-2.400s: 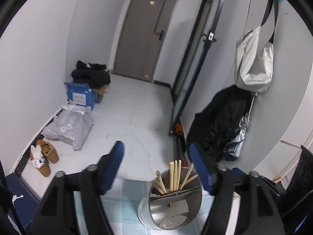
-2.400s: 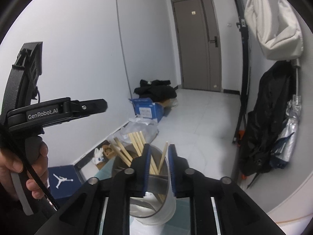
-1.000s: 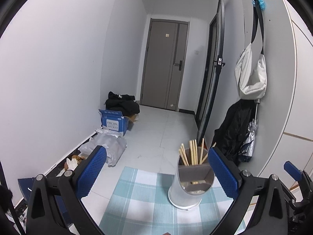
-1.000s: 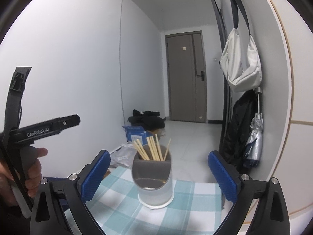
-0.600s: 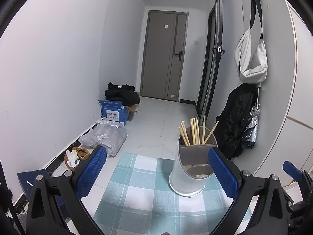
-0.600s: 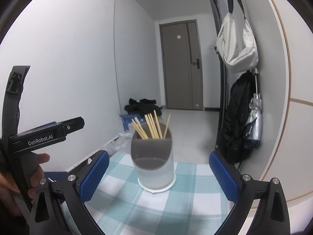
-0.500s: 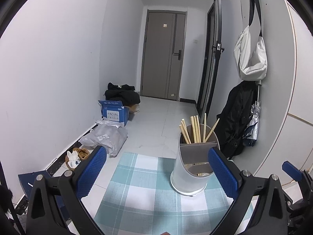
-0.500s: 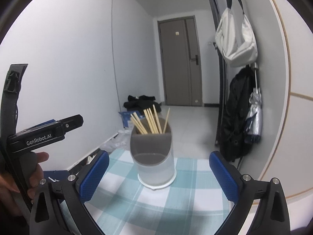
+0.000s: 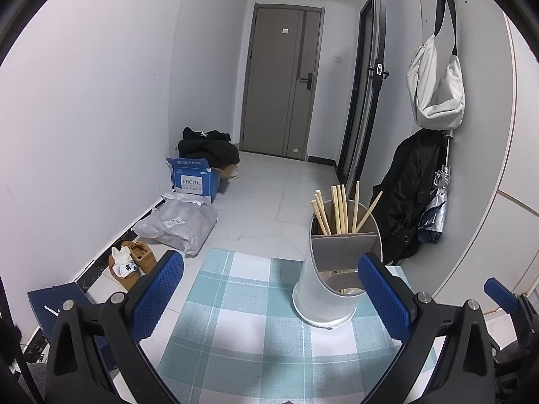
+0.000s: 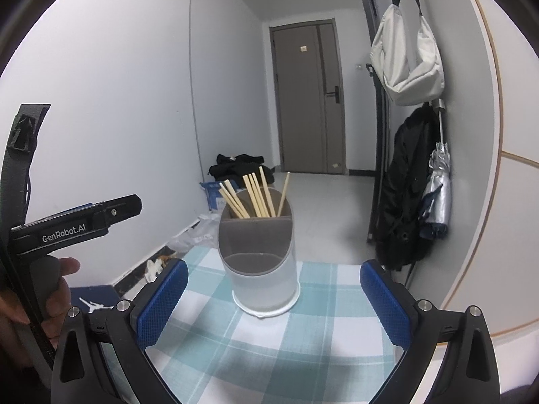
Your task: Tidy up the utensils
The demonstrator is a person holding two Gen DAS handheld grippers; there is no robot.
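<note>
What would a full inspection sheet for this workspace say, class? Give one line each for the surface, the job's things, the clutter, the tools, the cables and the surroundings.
Surface: teal-and-white checked tablecloth, bare apart from the holder.
Job's things: white utensil holder stands upright on the cloth; wooden chopsticks lean in its rear compartment; the front compartment looks empty from the right wrist view.
Clutter: nothing seen on the cloth.
Tools: left tool open, holding nothing; right tool open, holding nothing, holder ahead between its fingers.
Cables: nothing seen.
Surroundings: grey door, blue box, grey plastic bag, brown shoes on the floor; white bag, black coat and folded umbrella hang on the wall.
</note>
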